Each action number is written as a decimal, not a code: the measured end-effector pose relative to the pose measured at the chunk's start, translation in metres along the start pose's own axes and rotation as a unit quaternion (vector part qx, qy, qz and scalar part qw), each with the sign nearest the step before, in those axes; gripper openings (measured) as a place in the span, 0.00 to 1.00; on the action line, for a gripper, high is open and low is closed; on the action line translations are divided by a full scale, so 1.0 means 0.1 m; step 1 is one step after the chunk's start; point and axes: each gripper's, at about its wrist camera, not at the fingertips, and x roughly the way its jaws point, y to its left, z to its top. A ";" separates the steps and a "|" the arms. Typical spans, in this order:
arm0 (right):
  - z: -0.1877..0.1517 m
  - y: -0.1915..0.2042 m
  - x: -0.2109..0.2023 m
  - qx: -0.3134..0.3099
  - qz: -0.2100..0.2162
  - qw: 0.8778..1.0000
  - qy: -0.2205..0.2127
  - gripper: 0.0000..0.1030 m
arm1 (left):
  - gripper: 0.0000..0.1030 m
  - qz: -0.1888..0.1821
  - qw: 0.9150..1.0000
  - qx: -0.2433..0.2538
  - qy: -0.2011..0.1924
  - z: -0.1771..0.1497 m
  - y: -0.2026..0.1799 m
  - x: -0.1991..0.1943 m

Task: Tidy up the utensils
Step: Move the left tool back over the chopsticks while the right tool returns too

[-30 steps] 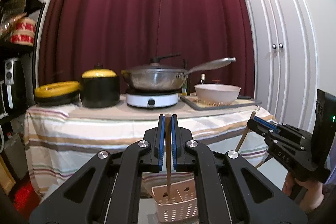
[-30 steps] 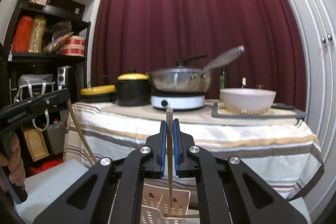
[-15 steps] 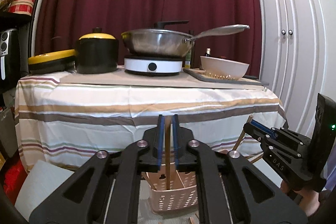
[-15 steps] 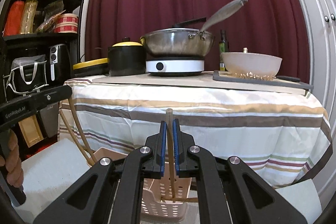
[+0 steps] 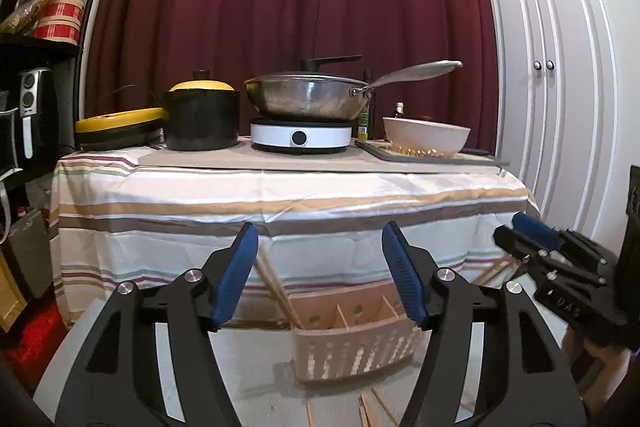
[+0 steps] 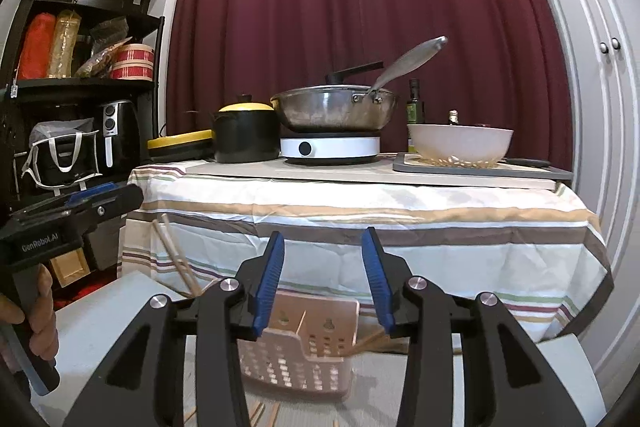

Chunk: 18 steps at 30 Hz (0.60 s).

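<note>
A pink perforated utensil basket (image 5: 352, 343) with dividers stands on the grey surface below both grippers; it also shows in the right wrist view (image 6: 308, 351). Wooden chopsticks (image 5: 276, 287) lean out of its left end, and others (image 5: 494, 269) stick out at its right. More chopsticks (image 5: 372, 409) lie loose on the surface in front of it. My left gripper (image 5: 318, 247) is open and empty above the basket. My right gripper (image 6: 322, 253) is open and empty above the basket too. A single chopstick (image 6: 300, 323) stands inside the basket.
Behind the basket stands a table with a striped cloth (image 5: 288, 203) carrying a black pot (image 5: 200, 119), a wok (image 5: 308, 99) on a white cooker and a white bowl (image 5: 426, 139). A dark shelf (image 6: 80, 87) is at the left, white cupboard doors (image 5: 560, 67) at the right.
Both grippers were shut on a chopstick each and have lowered toward the basket. Both are now open, and the chopsticks have gone from between the fingers into the basket.
</note>
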 end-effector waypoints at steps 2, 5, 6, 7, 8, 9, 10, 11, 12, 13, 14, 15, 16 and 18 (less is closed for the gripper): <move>-0.05 -0.01 -0.11 0.001 -0.005 1.000 0.003 0.40 | 0.63 0.002 1.000 0.004 0.006 -0.08 -0.03 -0.10; -0.16 -0.03 -0.26 0.005 -0.011 1.000 0.015 0.40 | 0.63 0.009 1.000 0.003 0.013 -0.20 -0.04 -0.24; -0.22 -0.03 -0.32 0.004 -0.016 1.000 0.019 0.40 | 0.63 0.011 1.000 0.001 0.016 -0.24 -0.04 -0.28; -0.28 -0.03 -0.37 0.005 -0.020 1.000 0.023 0.40 | 0.63 0.012 1.000 -0.001 0.021 -0.30 -0.03 -0.32; -0.33 -0.04 -0.41 0.006 -0.022 0.999 0.027 0.40 | 0.63 0.014 1.000 -0.003 0.025 -0.35 -0.03 -0.35; -0.39 -0.04 -0.45 0.007 -0.025 0.999 0.031 0.40 | 0.63 0.017 0.999 -0.005 0.032 -0.42 -0.03 -0.38; -0.46 -0.05 -0.50 0.008 -0.029 0.999 0.035 0.40 | 0.64 0.018 0.999 -0.006 0.037 -0.48 -0.03 -0.40; -0.52 -0.05 -0.55 0.008 -0.032 0.999 0.039 0.40 | 0.63 0.019 0.999 -0.009 0.043 -0.55 -0.02 -0.43; -0.58 -0.05 -0.60 0.007 -0.036 0.998 0.042 0.40 | 0.63 0.021 0.998 -0.013 0.050 -0.62 -0.01 -0.46; -0.66 -0.05 -0.65 0.005 -0.041 0.998 0.047 0.40 | 0.63 0.023 0.998 -0.014 0.055 -0.68 -0.01 -0.48; -0.72 -0.06 -0.69 0.004 -0.045 0.998 0.051 0.40 | 0.63 0.027 0.998 -0.013 0.063 -0.76 0.00 -0.50; -0.79 -0.06 -0.74 0.002 -0.049 0.997 0.055 0.40 | 0.63 0.031 0.997 -0.011 0.068 -0.82 0.00 -0.52; -0.87 -0.06 -0.79 0.000 -0.053 0.997 0.061 0.40 | 0.63 0.034 0.996 -0.009 0.076 -0.91 -0.01 -0.55; -1.01 -0.07 -0.86 0.000 -0.055 0.996 0.071 0.40 | 0.63 0.041 0.995 -0.006 0.093 -1.10 -0.01 -0.60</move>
